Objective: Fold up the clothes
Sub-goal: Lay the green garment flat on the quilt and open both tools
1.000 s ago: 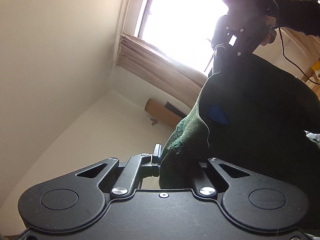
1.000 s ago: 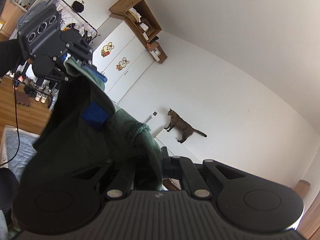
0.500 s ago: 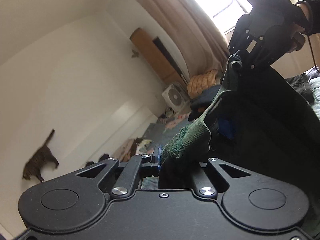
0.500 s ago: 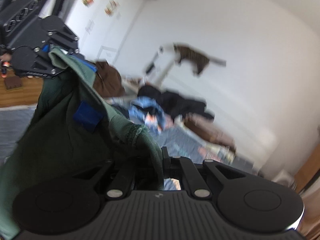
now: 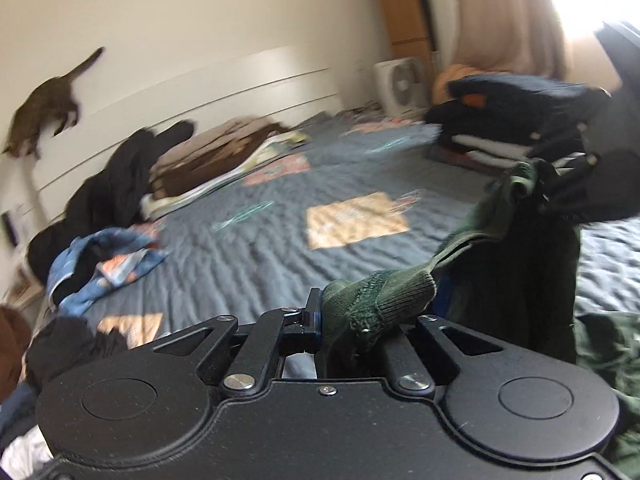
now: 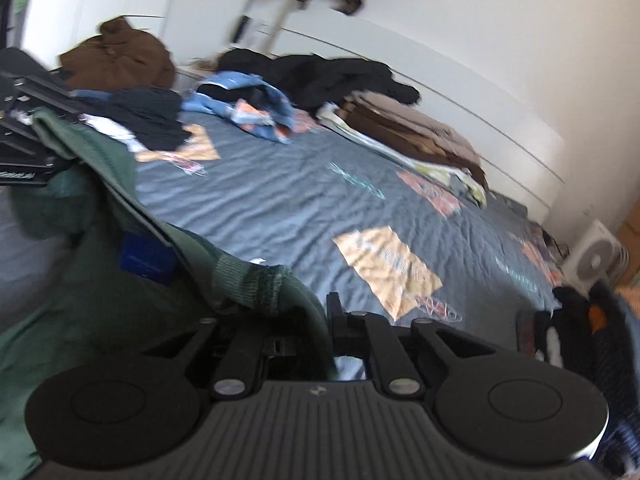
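Since the earlier frames both cameras have swung down from the ceiling and window to the bed [image 5: 360,184], and the green sweater [image 5: 376,300] has come down with them.

The left gripper [image 5: 320,316] has the ribbed cuff of the green sweater between its fingers; its jaws are opening, with the cloth still between them. The right gripper [image 6: 324,312] has a second ribbed edge of the same sweater [image 6: 100,280] between its fingers; its jaws are also opening, cloth between them. The sweater spans from one gripper to the other and hangs above the near edge of the bed; a blue label [image 6: 146,258] shows on its inner face.

The bed carries a grey patterned quilt. At the head edge lie a black garment heap [image 5: 120,176], a folded brown stack [image 5: 216,156] and a blue patterned garment [image 5: 100,256]. A stack of folded dark clothes [image 5: 516,120] sits at the far right corner. A cat [image 5: 48,100] is on the headboard ledge. A white fan [image 5: 400,80] stands beyond the bed.
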`<state>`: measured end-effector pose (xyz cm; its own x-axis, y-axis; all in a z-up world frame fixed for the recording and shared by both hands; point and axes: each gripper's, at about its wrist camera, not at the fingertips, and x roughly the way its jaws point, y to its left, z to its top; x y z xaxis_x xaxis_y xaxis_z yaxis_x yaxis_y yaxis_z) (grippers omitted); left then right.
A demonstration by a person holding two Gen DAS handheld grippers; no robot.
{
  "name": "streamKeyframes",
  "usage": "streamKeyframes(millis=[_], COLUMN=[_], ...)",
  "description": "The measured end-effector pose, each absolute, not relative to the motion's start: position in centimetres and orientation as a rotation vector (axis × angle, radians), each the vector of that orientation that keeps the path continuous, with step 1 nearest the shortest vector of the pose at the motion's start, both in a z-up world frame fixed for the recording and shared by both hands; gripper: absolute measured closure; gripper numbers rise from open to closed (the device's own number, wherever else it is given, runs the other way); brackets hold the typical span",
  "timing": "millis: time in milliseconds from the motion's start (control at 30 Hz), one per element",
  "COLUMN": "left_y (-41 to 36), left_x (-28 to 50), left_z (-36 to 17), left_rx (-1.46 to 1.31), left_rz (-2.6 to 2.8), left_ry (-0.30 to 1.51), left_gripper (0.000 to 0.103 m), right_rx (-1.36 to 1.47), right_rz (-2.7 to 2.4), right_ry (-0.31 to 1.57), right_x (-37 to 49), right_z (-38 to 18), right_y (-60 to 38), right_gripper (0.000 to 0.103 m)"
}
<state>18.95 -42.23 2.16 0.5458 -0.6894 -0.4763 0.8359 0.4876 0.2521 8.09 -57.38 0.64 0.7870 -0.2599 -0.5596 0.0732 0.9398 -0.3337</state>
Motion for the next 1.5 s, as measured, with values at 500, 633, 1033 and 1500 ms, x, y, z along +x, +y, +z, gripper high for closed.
streamKeyframes(millis=[500,633,1033,1500], left_y=[-29.3,-26.1,-27.6,-29.4], left_x=[9.9,5.6,4.3,5.6], left_z=[3.0,2.6,-0.9,-3.2], left_rx=[0.298,0.168,0.035,0.081], left_rz=[-0.791,-0.798,-0.858,-0.863], left_ry=[0.332,0.390,0.488,0.585], left_gripper=[0.003,0.000,0.000,0.000], right_rx=[-0.049,-0.043,-0.498,-0.471], right_rz=[-0.165,-0.146,-0.080,0.049], right_ry=[0.542,0.575,0.724,0.786], right_x=[-2.8,-6.7,-7.7,-4.4], right_z=[5.9,4.5,-5.9,-10.6], right_y=[-58.2,-55.0,-47.4,-45.8], right_gripper=[0.011,0.009,0.009,0.012])
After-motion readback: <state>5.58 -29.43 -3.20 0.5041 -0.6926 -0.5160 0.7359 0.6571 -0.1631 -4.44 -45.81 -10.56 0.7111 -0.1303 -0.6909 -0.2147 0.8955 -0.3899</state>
